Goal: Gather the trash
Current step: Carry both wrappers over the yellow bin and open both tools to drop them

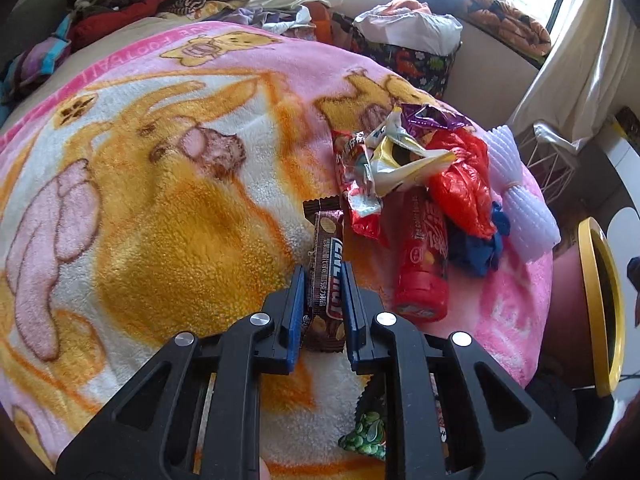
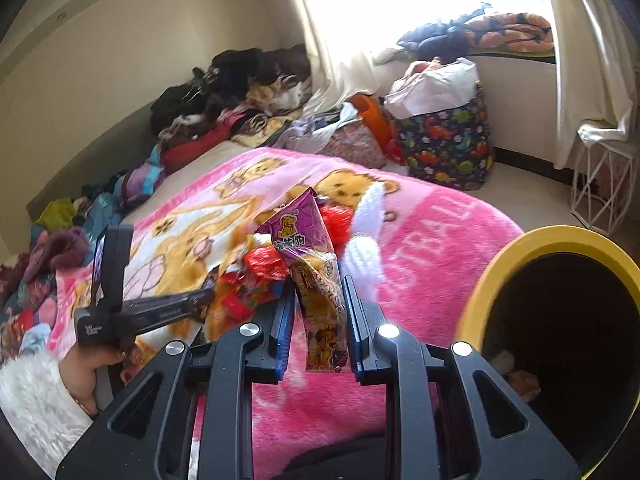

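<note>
My left gripper (image 1: 325, 274) is shut on a brown chocolate bar wrapper (image 1: 327, 264) that lies on the pink cartoon blanket (image 1: 160, 200). Beside it lies a trash pile: a red tube (image 1: 422, 260), red wrappers (image 1: 360, 200), a yellow-white packet (image 1: 404, 160), a red plastic bag (image 1: 460, 184) and blue cloth (image 1: 480, 248). My right gripper (image 2: 318, 288) is shut on a purple snack bag (image 2: 308, 248) with a dog on it, held above the blanket (image 2: 420, 260). The yellow-rimmed bin (image 2: 560, 340) stands open just to its right. The left gripper's body (image 2: 132, 308) shows at left.
A green-patterned wrapper (image 1: 366, 432) lies under my left gripper. White foam netting (image 1: 516, 196) lies at the blanket's right edge. Clothes are heaped along the wall (image 2: 240, 92). A dinosaur-print basket (image 2: 444, 144) and a white wire stand (image 2: 600, 184) stand on the floor.
</note>
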Available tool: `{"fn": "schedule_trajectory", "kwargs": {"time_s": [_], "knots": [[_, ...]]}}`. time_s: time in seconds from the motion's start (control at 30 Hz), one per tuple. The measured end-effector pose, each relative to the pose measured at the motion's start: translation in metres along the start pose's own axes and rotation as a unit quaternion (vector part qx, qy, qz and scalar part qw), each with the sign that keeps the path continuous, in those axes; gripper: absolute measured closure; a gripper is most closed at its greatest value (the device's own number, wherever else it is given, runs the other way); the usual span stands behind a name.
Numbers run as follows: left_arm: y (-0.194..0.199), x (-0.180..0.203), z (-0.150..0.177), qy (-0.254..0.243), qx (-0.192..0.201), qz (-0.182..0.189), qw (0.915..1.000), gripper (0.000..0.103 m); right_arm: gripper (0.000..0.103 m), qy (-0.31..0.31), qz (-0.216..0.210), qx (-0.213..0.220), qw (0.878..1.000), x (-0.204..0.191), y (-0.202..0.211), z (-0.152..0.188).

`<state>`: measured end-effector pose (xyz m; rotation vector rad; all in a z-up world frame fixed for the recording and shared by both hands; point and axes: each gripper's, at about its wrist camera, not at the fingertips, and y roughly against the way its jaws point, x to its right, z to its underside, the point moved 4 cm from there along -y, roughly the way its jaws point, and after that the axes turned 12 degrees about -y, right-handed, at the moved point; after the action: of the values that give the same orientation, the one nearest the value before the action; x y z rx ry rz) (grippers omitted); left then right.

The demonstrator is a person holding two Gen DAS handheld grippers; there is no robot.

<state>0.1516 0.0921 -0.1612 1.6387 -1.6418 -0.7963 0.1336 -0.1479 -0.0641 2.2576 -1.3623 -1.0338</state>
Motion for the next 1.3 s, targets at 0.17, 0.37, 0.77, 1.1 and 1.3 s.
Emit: {"fn": "schedule_trajectory", "kwargs": {"time_s": [0.17, 0.37, 0.77, 1.1, 1.3], "knots": [[0.017, 0.005, -0.009, 0.001, 0.021, 0.006, 0.9998, 0.093, 0.081, -0.018, 0.012, 0.014, 1.0, 0.015, 0.01, -0.006], [0.049, 0.026, -0.031, -0.003, 0.066, 0.032, 0.9973, 0.093, 0.081, -0.036, 0.028, 0.032, 0.998, 0.033, 0.025, -0.013], [0.085, 0.088, -0.058, -0.049, 0.112, 0.077, 0.9895, 0.093, 0.081, -0.07, 0.058, 0.055, 0.994, 0.073, 0.049, -0.017], [0.093, 0.143, -0.06, -0.093, 0.121, 0.119, 0.9811, 0.093, 0.081, -0.099, 0.08, 0.069, 0.989, 0.1, 0.065, -0.017], [0.092, 0.185, -0.054, -0.125, 0.113, 0.151, 0.9741, 0.093, 0.081, -0.121, 0.095, 0.072, 0.985, 0.119, 0.072, -0.017]]}}
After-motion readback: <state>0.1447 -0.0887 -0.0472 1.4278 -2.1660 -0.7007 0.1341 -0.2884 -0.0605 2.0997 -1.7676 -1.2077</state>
